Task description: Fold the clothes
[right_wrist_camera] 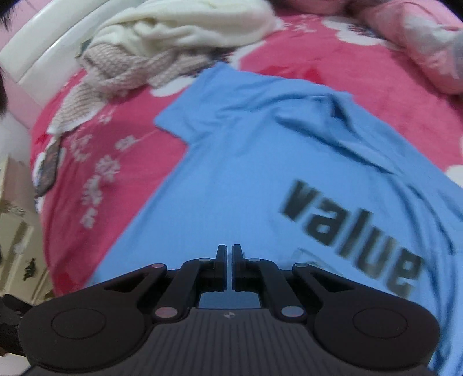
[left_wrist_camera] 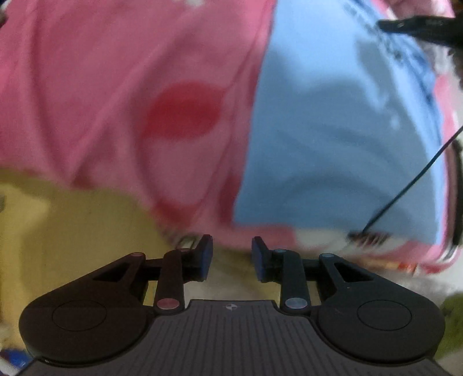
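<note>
A light blue T-shirt (right_wrist_camera: 260, 162) with the black word "value" lies spread on a pink floral bedspread (right_wrist_camera: 115, 150). My right gripper (right_wrist_camera: 229, 263) is low over the shirt's lower part, its jaws nearly closed with a thin gap; whether fabric is pinched is hidden. In the left wrist view the shirt (left_wrist_camera: 332, 144) lies at the right on the pink bedspread (left_wrist_camera: 115, 86). My left gripper (left_wrist_camera: 232, 260) is open and empty, at the bed's near edge, left of the shirt's corner. The other gripper (left_wrist_camera: 419, 26) shows at the top right.
A cream knit garment (right_wrist_camera: 185, 26) and a beige knit piece (right_wrist_camera: 121, 66) lie piled at the bed's far left. A white bed frame (right_wrist_camera: 43, 46) runs behind them. A pink pillow (right_wrist_camera: 419, 43) is at the far right. A yellowish floor (left_wrist_camera: 72, 225) shows below the bed's edge.
</note>
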`<state>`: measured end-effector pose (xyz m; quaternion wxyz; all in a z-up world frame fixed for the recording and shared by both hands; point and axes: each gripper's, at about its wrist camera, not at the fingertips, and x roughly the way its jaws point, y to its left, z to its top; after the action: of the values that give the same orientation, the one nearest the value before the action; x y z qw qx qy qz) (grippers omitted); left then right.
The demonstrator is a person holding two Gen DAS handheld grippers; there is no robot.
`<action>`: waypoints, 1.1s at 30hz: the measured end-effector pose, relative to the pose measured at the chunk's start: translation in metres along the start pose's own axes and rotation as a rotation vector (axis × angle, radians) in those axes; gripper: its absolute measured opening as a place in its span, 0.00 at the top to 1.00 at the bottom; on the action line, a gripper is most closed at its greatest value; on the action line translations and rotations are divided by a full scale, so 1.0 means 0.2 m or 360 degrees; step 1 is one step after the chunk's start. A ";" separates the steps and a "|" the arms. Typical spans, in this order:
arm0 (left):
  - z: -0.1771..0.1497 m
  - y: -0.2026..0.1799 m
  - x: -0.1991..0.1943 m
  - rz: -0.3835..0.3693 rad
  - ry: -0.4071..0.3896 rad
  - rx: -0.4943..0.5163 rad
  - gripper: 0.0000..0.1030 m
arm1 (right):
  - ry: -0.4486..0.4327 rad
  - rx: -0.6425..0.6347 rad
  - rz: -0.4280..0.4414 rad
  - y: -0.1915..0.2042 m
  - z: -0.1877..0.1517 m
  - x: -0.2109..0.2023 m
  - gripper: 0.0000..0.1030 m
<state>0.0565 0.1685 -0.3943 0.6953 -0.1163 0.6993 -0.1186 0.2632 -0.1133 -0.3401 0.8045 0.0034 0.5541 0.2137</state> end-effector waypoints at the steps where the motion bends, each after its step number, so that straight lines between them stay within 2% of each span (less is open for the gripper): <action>1: -0.01 0.01 -0.03 0.0027 0.0019 0.0002 0.72 | -0.0019 0.0014 -0.0028 -0.04 0.00 -0.01 0.98; 4: 0.04 0.05 -0.17 0.0084 -0.0012 -0.0010 0.72 | -0.0096 0.0058 -0.0113 -0.15 0.02 -0.04 0.98; 6: 0.14 0.06 -0.27 0.0106 -0.0077 -0.0051 0.72 | -0.0158 0.0082 -0.0165 -0.22 0.06 -0.06 0.98; 9: 0.36 0.06 -0.39 0.0079 -0.0287 -0.0136 0.72 | -0.0272 0.0077 -0.0215 -0.30 0.15 -0.06 0.98; 12: 0.63 0.01 -0.42 0.0018 -0.0544 -0.0195 0.71 | -0.0371 0.0000 -0.0275 -0.37 0.24 -0.03 0.98; 16: 0.96 -0.15 -0.30 -0.0035 -0.0795 -0.0279 0.71 | -0.0423 -0.0195 -0.0357 -0.40 0.35 0.06 0.98; 19: 1.16 -0.24 -0.22 -0.0085 -0.0923 -0.0349 0.71 | -0.0431 -0.0390 -0.0438 -0.38 0.40 0.15 0.97; 21: 1.26 -0.33 -0.16 -0.0081 -0.0999 -0.0307 0.71 | -0.0415 -0.0505 -0.0476 -0.36 0.42 0.22 0.95; 25: 1.44 -0.48 -0.05 -0.0033 -0.1162 -0.0208 0.71 | -0.0373 -0.0703 -0.0548 -0.33 0.43 0.36 0.85; 26: 1.47 -0.51 -0.02 -0.0017 -0.1188 -0.0190 0.71 | -0.0370 -0.0738 -0.0576 -0.33 0.43 0.38 0.85; 33: 1.65 -0.61 0.15 0.0144 -0.1292 -0.0089 0.71 | -0.0539 -0.0731 -0.0715 -0.43 0.51 0.36 0.95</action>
<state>0.3859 0.0428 -0.3841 0.9159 -0.1415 0.3754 -0.0133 0.4050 -0.1432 -0.3854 0.8916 -0.2640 0.3374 0.1469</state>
